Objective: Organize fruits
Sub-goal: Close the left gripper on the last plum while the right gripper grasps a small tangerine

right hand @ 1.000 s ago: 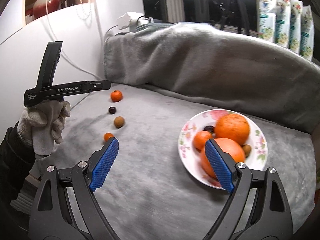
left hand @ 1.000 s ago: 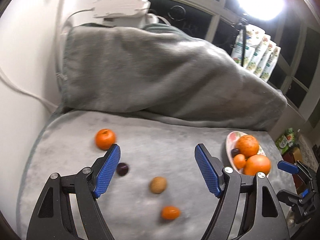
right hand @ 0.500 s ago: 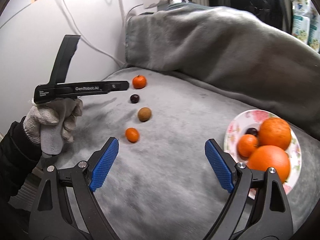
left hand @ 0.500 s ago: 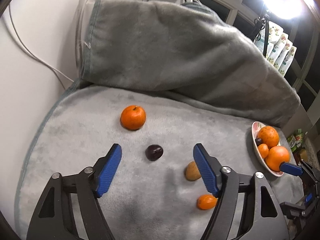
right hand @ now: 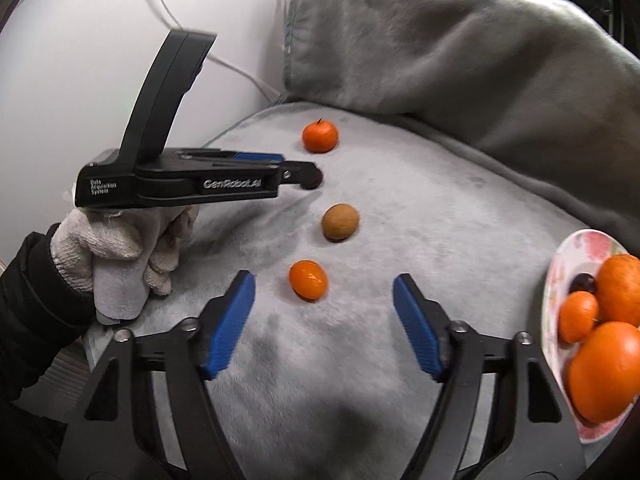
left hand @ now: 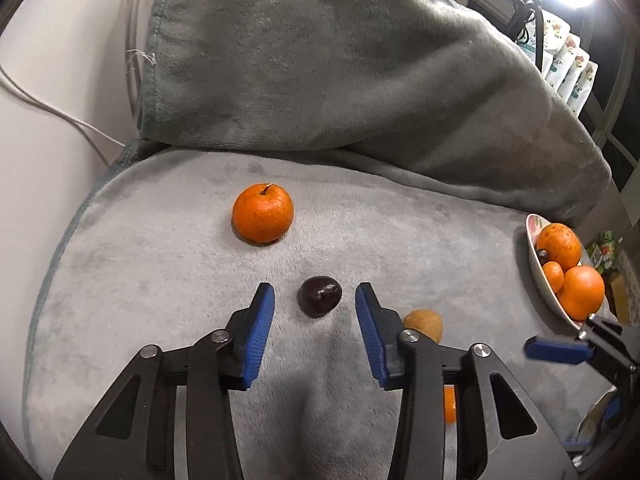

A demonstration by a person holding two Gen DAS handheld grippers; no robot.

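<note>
A dark plum point(left hand: 319, 296) lies on the grey blanket between the tips of my open left gripper point(left hand: 315, 300), which is not touching it. A mandarin point(left hand: 263, 213) sits beyond it; a brown fruit point(left hand: 424, 323) and a small orange fruit point(left hand: 449, 404) lie to the right, partly behind the finger. In the right wrist view my open, empty right gripper point(right hand: 324, 292) frames the small orange fruit point(right hand: 308, 280); the brown fruit point(right hand: 340, 221), mandarin point(right hand: 320, 136) and left gripper point(right hand: 296, 174) are beyond. A flowered plate point(right hand: 560, 280) holds oranges at right.
A bunched grey blanket point(left hand: 340, 64) rises behind the surface. A white wall with cables point(left hand: 48, 112) is on the left. Packets point(left hand: 568, 64) stand by the window at the far right. The plate point(left hand: 534, 256) sits at the surface's right edge.
My left gripper moved forward and down over the plum and narrowed its opening. My right gripper swung left, away from the plate, toward the small orange fruit.
</note>
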